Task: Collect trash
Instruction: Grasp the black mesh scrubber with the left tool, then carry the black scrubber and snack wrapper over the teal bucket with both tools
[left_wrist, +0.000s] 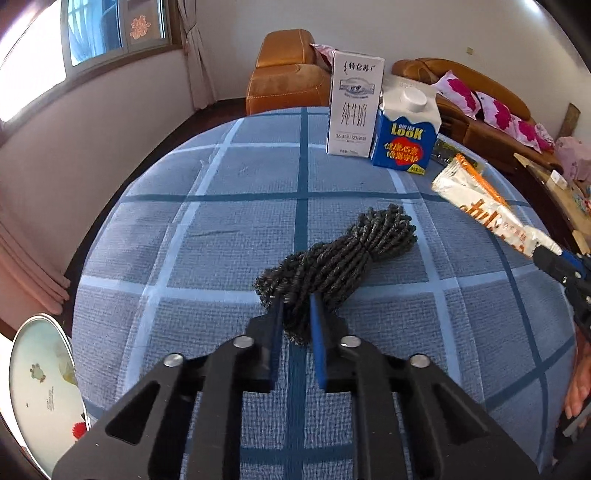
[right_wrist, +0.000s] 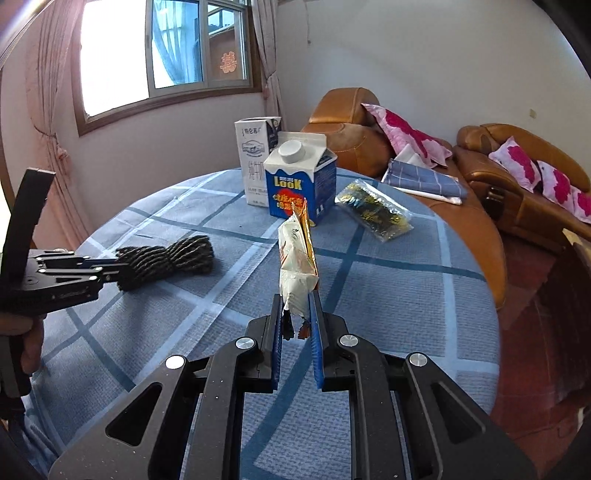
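Observation:
My left gripper (left_wrist: 296, 301) is shut on the near end of a dark rope bundle (left_wrist: 343, 258) that lies on the blue checked tablecloth (left_wrist: 221, 229). The bundle also shows in the right wrist view (right_wrist: 166, 258), with the left gripper (right_wrist: 110, 271) at its left end. My right gripper (right_wrist: 297, 301) is shut on a white and orange snack wrapper (right_wrist: 297, 258) and holds it above the table. The wrapper also shows in the left wrist view (left_wrist: 487, 210), held by the right gripper (left_wrist: 543, 256).
A white milk carton (left_wrist: 352, 107) and a blue Look carton (left_wrist: 404, 129) stand at the far side of the table. A clear packet with dark and yellow print (right_wrist: 373, 208) lies right of them. A bin (left_wrist: 37, 391) stands at lower left. Brown sofas (right_wrist: 517, 184) are behind.

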